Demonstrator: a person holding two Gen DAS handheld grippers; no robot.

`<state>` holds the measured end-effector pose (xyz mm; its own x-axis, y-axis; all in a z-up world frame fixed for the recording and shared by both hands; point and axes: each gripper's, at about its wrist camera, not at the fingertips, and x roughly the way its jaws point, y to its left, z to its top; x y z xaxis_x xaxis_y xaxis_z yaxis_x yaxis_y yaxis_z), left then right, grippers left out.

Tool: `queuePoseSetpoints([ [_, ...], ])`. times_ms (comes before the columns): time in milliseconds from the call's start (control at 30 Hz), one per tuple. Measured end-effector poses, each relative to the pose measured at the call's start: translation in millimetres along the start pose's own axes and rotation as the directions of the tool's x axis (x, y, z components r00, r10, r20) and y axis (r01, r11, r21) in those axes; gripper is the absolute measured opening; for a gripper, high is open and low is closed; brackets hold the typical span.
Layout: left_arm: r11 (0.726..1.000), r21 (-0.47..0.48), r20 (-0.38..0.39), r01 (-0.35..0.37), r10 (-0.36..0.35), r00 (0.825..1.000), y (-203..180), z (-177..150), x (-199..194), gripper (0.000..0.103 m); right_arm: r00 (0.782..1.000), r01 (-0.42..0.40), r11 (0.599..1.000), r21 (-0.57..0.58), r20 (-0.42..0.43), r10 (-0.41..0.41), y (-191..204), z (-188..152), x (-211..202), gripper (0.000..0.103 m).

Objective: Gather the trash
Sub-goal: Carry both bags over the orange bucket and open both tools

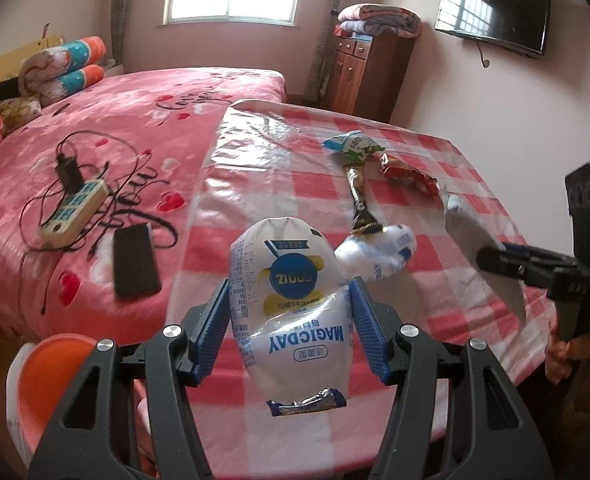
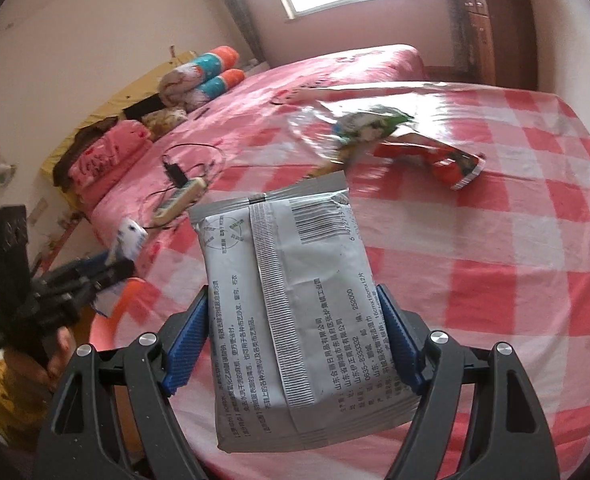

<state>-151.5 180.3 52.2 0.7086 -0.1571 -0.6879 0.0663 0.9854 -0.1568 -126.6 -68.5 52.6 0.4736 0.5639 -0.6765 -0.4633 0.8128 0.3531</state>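
Observation:
My left gripper (image 1: pixel 291 300) is shut on a white and blue MAGICDAY snack wrapper (image 1: pixel 287 280), held above the near edge of the red-checked table (image 1: pixel 475 184). My right gripper (image 2: pixel 295 328) is shut on a grey printed packet (image 2: pixel 291 300), held above the table (image 2: pixel 495 280); it shows at the right of the left wrist view (image 1: pixel 483 240). On the table lie a second white and blue wrapper (image 1: pixel 383 252), a thin dark and gold wrapper (image 1: pixel 357 196), a green and white wrapper (image 1: pixel 353 144) and a red wrapper (image 1: pixel 409 174).
An orange bin (image 1: pixel 51 364) stands below the table's near left edge. The pink bed (image 1: pixel 115 128) at left holds a power strip (image 1: pixel 75 210) with cables and a black phone (image 1: pixel 135 266). A wooden cabinet (image 1: pixel 367 68) and a wall television (image 1: pixel 495 8) are behind.

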Motion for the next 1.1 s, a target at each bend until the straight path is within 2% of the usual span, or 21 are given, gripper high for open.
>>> queuePoseSetpoints([
  [200,0.998,-0.044,-0.002,-0.046,0.046,0.999,26.7,-25.1,-21.7,0.060,0.997,-0.067,0.994,-0.082,-0.036,0.064,52.8,5.4,9.1,0.078],
  [400,0.985,-0.136,0.003,-0.102,0.104,0.995,69.4,-48.7,-46.2,0.060,0.984,-0.155,0.972,-0.178,-0.120,0.135,113.2,4.7,35.0,0.078],
  [500,0.970,-0.195,0.003,-0.145,0.148,0.989,95.4,-61.5,-57.0,0.060,0.971,-0.201,0.955,-0.219,-0.171,0.165,142.6,-0.3,50.4,0.078],
  [767,0.906,-0.340,-0.044,-0.251,0.251,0.967,163.3,-101.2,-69.5,0.060,0.931,-0.304,0.904,-0.301,-0.293,0.216,211.1,-13.7,95.4,0.078],
  [1033,0.851,-0.425,-0.095,-0.308,0.297,0.950,203.3,-126.7,-65.7,0.060,0.891,-0.386,0.867,-0.316,-0.371,0.261,259.3,-16.6,140.4,0.079],
  [1100,0.843,-0.434,-0.107,-0.317,0.301,0.948,206.8,-130.6,-64.1,0.062,0.889,-0.388,0.863,-0.323,-0.380,0.257,268.7,-17.5,149.6,0.081],
])
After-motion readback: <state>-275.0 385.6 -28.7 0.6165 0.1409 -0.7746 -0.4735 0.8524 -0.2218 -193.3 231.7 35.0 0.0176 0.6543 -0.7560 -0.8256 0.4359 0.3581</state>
